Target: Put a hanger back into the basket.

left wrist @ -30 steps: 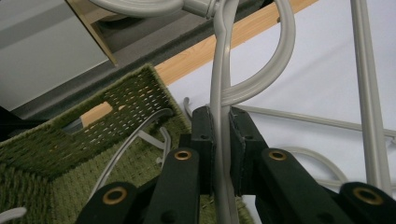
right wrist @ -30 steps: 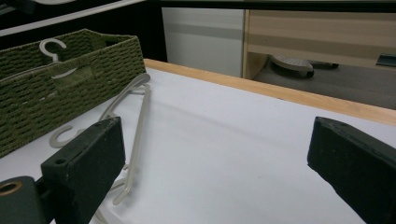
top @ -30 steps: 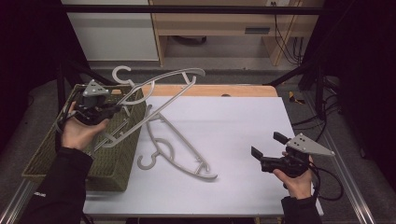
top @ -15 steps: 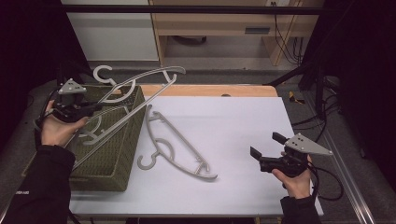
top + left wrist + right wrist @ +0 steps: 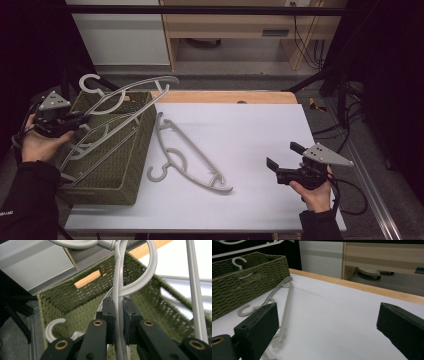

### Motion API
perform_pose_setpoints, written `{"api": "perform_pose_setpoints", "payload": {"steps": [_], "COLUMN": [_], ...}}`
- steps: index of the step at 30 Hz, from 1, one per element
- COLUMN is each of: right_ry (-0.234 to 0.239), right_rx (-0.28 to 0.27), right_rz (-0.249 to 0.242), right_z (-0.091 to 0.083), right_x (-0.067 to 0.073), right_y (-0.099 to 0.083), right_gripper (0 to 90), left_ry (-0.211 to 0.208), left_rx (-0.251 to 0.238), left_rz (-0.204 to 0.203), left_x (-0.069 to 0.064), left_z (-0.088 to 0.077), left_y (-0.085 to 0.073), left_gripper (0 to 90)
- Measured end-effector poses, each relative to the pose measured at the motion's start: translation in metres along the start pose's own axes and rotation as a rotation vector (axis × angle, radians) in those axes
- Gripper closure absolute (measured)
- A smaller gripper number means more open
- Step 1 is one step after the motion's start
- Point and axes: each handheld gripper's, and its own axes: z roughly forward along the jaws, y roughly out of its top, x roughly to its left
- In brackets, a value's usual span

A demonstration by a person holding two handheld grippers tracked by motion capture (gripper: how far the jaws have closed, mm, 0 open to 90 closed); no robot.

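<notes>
1. Grey plastic hanger (image 5: 117,100) is in your left tongs (image 5: 80,118), clamped hard. In the left gripper view the pads (image 5: 109,312) pinch its thin bar (image 5: 118,315) from both sides.
2. That hanger sits tilted above the green woven basket (image 5: 127,172) at the surface's left edge. Its hook (image 5: 90,82) is up and toward the far side, past the basket's back rim; its long arm (image 5: 160,80) runs to the right over the basket's far corner.
3. More hangers lie inside the basket. One hook (image 5: 53,326) shows by the inner wall in the left gripper view; another hook (image 5: 237,261) peeks over the rim in the right gripper view.
4. 2nd grey hanger (image 5: 187,157) lies flat on the white surface (image 5: 250,135), just right of the basket, hook (image 5: 160,172) toward your side. Nothing touches it.
5. Your right tongs (image 5: 281,161) are released, jaws spread wide w/ nothing between them. They hover low over the surface near the right front, well apart from the flat hanger and aimed roughly its way.
6. Your left hand (image 5: 37,142) is beside the basket's left wall; your right hand (image 5: 315,192) is near the surface's front right corner.
</notes>
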Motion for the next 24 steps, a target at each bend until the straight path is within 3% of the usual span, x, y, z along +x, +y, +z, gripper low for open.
{"api": "perform_pose_setpoints", "payload": {"steps": [15, 24], "right_ry": [-0.008, -0.007], "right_rx": [0.0, 0.005], "right_rz": [0.0, 0.001], "right_z": [0.0, 0.001], "right_x": [0.0, 0.0], "right_y": [0.0, 0.0], "right_gripper": [4.3, 4.3], "left_ry": [0.038, 0.097], "left_rx": [0.02, 0.042], "left_rz": [0.0, 0.019], "left_x": [0.021, 0.028], "left_z": [0.003, 0.001], "left_y": [-0.034, -0.045], "left_gripper": [81.7, 81.7]}}
